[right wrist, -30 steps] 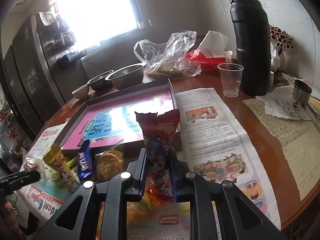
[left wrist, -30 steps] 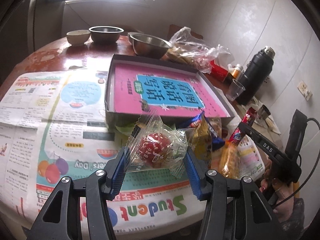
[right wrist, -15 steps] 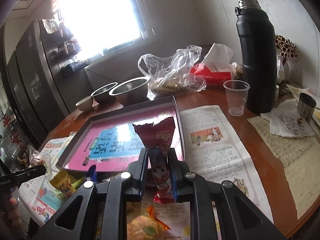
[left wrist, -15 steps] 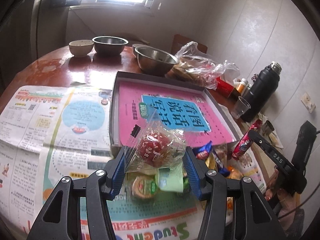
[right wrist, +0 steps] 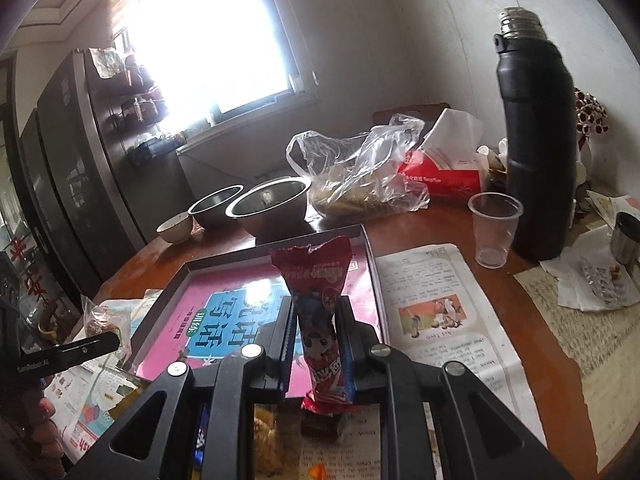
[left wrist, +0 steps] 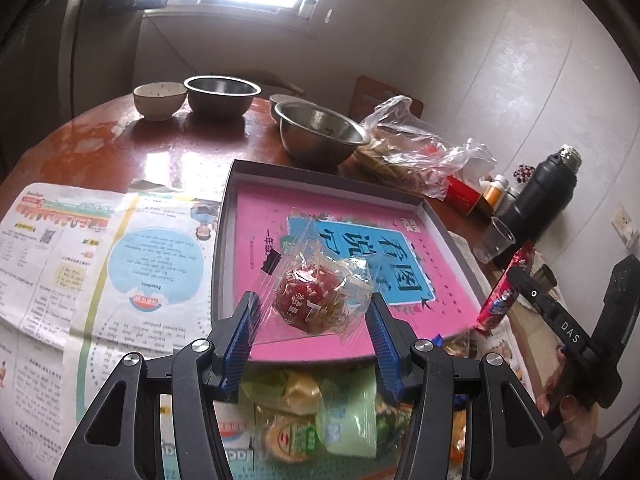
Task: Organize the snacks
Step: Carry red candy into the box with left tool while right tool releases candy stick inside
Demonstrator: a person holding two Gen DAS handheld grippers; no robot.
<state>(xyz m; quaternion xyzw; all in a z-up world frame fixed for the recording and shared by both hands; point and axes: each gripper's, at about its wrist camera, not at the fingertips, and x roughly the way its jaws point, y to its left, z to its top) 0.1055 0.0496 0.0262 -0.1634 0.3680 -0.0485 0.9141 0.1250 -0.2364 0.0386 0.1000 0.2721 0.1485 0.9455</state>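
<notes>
Two hand-held grippers, clamping red-ball packet (left wrist: 316, 304) and red stick (right wrist: 322, 320); "DAS" lettering.

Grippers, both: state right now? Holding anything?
Left gripper: closed on the clear-wrapped red snack.
Right gripper: closed on the red stick snack packet, held upright.

A bright window (right wrist: 208, 52) glares at upper left, pale walls (left wrist: 500, 80) to the right, a dark shelving unit (right wrist: 100, 152) along the left edge.
</notes>
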